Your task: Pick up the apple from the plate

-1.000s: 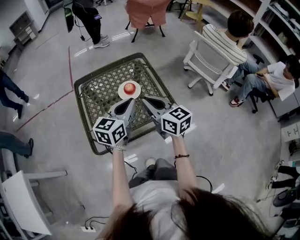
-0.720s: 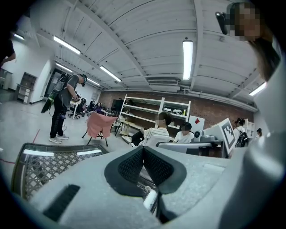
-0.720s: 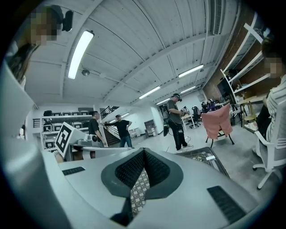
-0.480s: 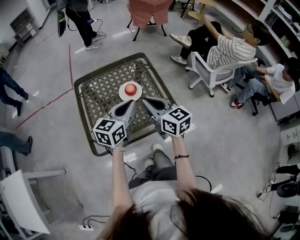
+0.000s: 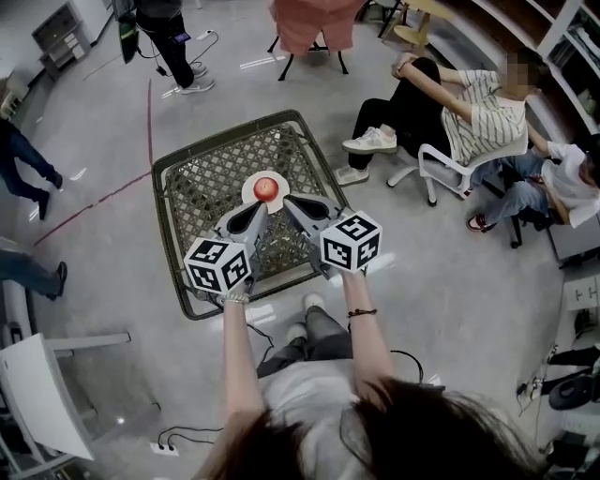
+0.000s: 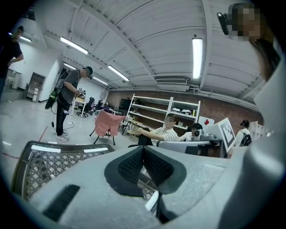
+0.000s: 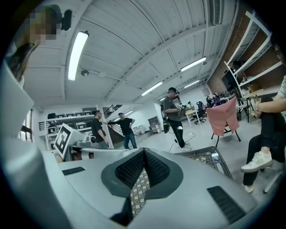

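So, biggest first: a grey floor (image 5: 469, 281) is seen all around, with a red line (image 5: 94, 202) taped on it off the desk's left side. The desk (image 5: 202, 178) itself is a low square one with a lattice top and a dark frame, sat right in the middle of the head view. It also shows up in the left gripper view (image 6: 49, 161) and the right gripper view (image 7: 203, 157).

Off the desk's right side, a person in a striped shirt (image 5: 478, 103) is sat on a white chair (image 5: 450, 169). Past the desk's far edge a pink cloth (image 5: 314, 19) is draped over a chair, and someone in dark clothes (image 5: 164, 28) is stood by the far left corner.

Over the near half of the desk, the left tongs (image 5: 263, 204) and right tongs (image 5: 287, 200) are held side by side, both aimed at the desk's centre, each with a marker cube (image 5: 218, 264) at the back. Left tongs (image 6: 143, 150) are pressed together with nothing in them. Right tongs (image 7: 143, 152) are pressed together at the tips too, and only lattice is seen through the slit below.

Near the desk's centre, a white plate (image 5: 251, 190) is laid flat. The red apple (image 5: 266, 187) is sat on it, just beyond both sets of tips. Whether the tips touch the plate can't be told.
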{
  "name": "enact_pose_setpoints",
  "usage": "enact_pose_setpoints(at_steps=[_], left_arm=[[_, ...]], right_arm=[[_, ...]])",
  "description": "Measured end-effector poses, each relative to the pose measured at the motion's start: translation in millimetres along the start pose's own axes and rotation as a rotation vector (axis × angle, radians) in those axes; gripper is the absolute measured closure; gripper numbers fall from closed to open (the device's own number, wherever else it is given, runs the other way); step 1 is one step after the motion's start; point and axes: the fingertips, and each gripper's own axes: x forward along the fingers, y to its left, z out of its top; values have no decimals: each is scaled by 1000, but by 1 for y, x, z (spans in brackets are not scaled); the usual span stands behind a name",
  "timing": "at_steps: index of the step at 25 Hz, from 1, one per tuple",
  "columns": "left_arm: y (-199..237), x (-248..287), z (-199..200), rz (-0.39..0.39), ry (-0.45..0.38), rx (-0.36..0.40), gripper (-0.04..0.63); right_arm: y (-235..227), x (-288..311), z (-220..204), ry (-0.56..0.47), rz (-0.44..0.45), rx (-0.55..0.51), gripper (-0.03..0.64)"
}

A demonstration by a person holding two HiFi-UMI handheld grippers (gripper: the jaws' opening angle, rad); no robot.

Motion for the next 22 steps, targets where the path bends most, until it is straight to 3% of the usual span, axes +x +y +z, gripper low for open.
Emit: enact_pose_setpoints(at_steps=[16, 22], left_arm=[[22, 45, -2, 100, 22, -44, 584], [19, 49, -2, 77, -26, -59, 584]], right_arm=[[-52, 26, 9, 54, 86, 26, 607], [-60, 31, 4, 70, 103, 35, 607]])
